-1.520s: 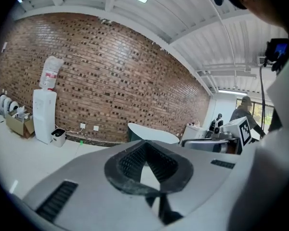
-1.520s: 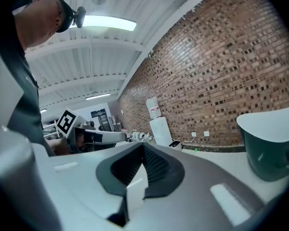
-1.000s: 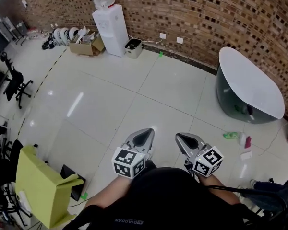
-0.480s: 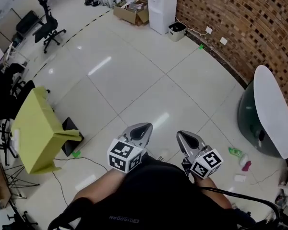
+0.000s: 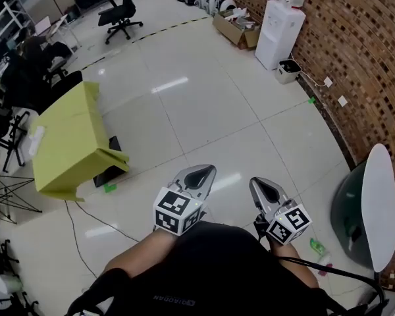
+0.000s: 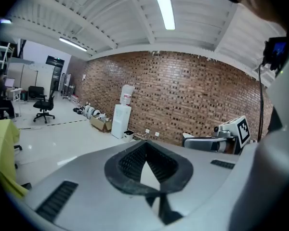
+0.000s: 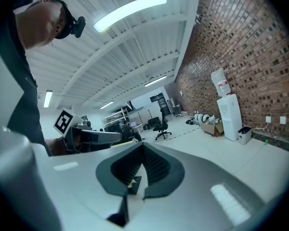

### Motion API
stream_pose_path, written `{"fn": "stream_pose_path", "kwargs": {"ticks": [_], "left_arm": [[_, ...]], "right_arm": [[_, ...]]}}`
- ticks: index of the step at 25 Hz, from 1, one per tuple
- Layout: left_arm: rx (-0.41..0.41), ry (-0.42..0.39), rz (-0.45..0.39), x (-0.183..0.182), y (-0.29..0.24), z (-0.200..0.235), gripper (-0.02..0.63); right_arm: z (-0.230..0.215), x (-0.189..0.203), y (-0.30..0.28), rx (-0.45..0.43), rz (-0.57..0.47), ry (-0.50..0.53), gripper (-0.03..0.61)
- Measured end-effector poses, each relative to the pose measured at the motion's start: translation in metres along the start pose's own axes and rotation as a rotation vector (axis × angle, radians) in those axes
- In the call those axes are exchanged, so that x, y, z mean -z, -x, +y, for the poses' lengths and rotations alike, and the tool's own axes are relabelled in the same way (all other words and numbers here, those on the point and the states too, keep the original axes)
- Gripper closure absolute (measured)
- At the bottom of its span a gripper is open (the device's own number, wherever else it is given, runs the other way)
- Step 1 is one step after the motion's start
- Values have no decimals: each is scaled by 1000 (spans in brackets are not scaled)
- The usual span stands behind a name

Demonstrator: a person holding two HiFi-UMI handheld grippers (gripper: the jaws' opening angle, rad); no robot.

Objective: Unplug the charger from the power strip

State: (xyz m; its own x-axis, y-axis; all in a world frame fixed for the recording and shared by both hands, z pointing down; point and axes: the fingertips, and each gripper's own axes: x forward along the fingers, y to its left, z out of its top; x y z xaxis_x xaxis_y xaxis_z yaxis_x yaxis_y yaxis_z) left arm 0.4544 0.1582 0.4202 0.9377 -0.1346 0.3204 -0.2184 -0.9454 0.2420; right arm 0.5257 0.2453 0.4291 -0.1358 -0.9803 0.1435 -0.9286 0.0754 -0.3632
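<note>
We look steeply down on a pale tiled floor point(image 5: 184, 110), with a person's forearms at the bottom edge holding two grippers side by side, close to the body. The left gripper point(image 5: 208, 170) has its jaws closed tip to tip and holds nothing. The right gripper point(image 5: 257, 182) is likewise closed and empty. Near the floor's left edge stands a counter draped in yellow-green cloth point(image 5: 69, 137), with a dark flat object point(image 5: 108, 168) on the floor touching its foot. A brick wall point(image 5: 362, 38) borders the floor's right edge. Against it stand a white water dispenser point(image 5: 280, 22) and, just beside that, an open cardboard box point(image 5: 237, 28). A round white-topped counter point(image 5: 378, 203) sits at the floor's right edge. We cannot make out the charger or the power strip in any view.
</note>
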Motion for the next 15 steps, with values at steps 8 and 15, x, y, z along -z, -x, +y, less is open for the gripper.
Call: {"fn": "stream_pose_path", "kwargs": {"ticks": [8,15], "left_arm": [[-127,75,-32,30,110,64,607],[-205,129,-52,61,202,107,607]], "right_arm": [[97,32,-60,-112,70,25,575],[187,64,-101,-195,136,55,575]]}}
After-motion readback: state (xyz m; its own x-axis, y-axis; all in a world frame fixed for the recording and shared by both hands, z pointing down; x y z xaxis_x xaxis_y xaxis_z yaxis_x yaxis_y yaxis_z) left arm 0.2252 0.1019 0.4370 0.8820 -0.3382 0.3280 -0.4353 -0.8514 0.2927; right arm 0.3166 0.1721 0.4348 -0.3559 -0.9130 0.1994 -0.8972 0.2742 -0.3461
